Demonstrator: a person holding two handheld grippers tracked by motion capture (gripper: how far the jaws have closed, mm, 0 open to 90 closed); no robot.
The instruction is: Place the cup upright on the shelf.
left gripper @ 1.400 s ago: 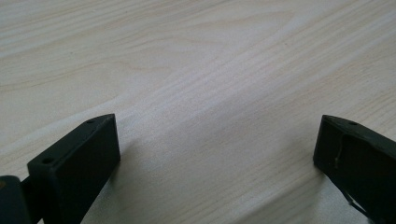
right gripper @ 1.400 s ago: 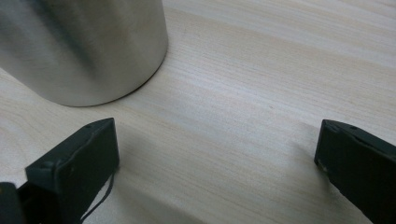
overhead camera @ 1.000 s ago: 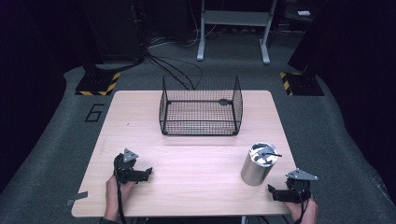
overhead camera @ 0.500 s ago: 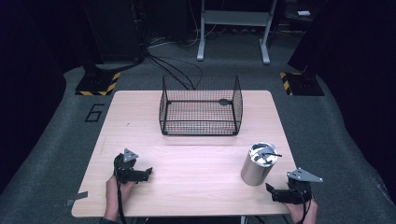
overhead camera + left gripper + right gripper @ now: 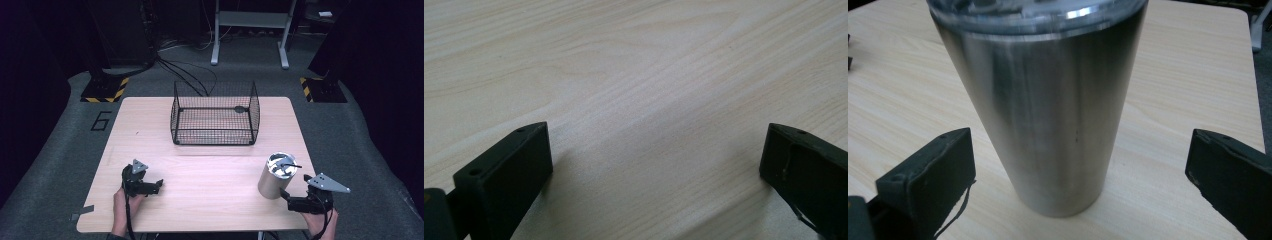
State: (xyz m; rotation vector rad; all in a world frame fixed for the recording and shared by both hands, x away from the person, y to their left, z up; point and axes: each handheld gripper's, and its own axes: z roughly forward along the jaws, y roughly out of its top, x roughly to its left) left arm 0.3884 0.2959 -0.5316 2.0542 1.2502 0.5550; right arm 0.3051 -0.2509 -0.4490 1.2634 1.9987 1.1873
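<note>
A steel tumbler [image 5: 1043, 100] is seen upright near the right front of the table [image 5: 210, 160], just before the right tongs [image 5: 1080, 165], which are held wide apart. The left tongs [image 5: 656, 160] are likewise spread over bare wood. A wire basket [image 5: 215, 114] is placed farther back.

light wooden table [image 5: 200, 150]: black wire basket [image 5: 215, 114] stands at its far middle. steel tumbler [image 5: 276, 175] stands upright nearer than the basket, toward the right edge.
</note>
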